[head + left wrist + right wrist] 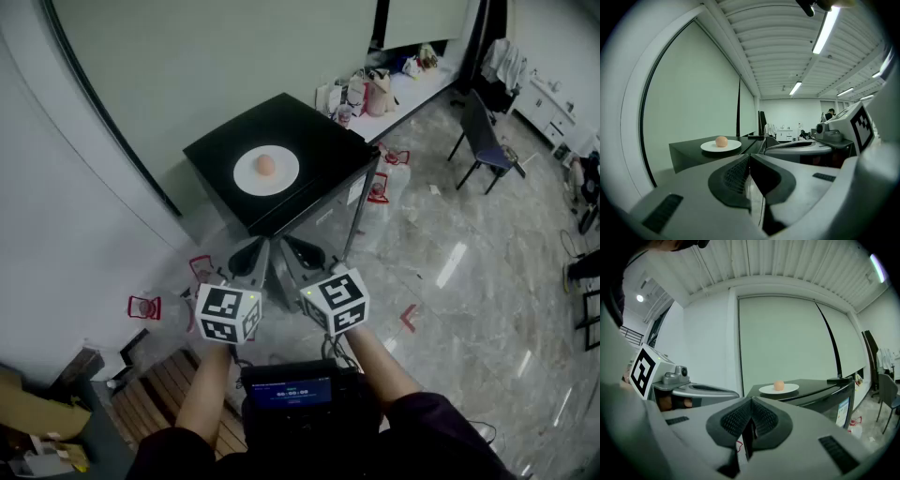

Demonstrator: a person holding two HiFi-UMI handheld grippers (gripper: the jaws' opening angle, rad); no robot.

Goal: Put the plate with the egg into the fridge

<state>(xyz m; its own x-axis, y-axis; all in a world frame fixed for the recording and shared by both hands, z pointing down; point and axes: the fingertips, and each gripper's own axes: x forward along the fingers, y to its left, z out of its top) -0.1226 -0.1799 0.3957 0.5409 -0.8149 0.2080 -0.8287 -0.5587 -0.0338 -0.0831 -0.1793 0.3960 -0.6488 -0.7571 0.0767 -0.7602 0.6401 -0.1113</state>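
- Nearest the lens, at the bottom centre of the head view, a dark box with a lit blue screen (289, 392) sits against the person's body between two bare forearms that reach up-frame.
- Round white plate (246, 176) lies on the flat top of the low black fridge (309, 131), upper centre of the head view, and carries the brown egg (265, 165) at its middle.
- The fridge's door is closed, and the plate stands on top of it, not inside.
- Left gripper (251, 255) is held out below the fridge, its nose pointing up-frame towards it and tipped slightly down. Its dark ribbed pads (736, 174) are pressed together with nothing between them.
- Right gripper (302, 251) is held level just beside the left one, pointing the same way. Its pads (764, 418) are likewise closed on nothing.
- Both gripper views show the plate and egg ahead on the fridge top, well apart from the closed tips.
- Each gripper's white marker cube (228, 314) faces the head camera above the wrists.
- Further out, a dark chair (483, 141) stands on the glossy stone floor (450, 262) at the upper right.
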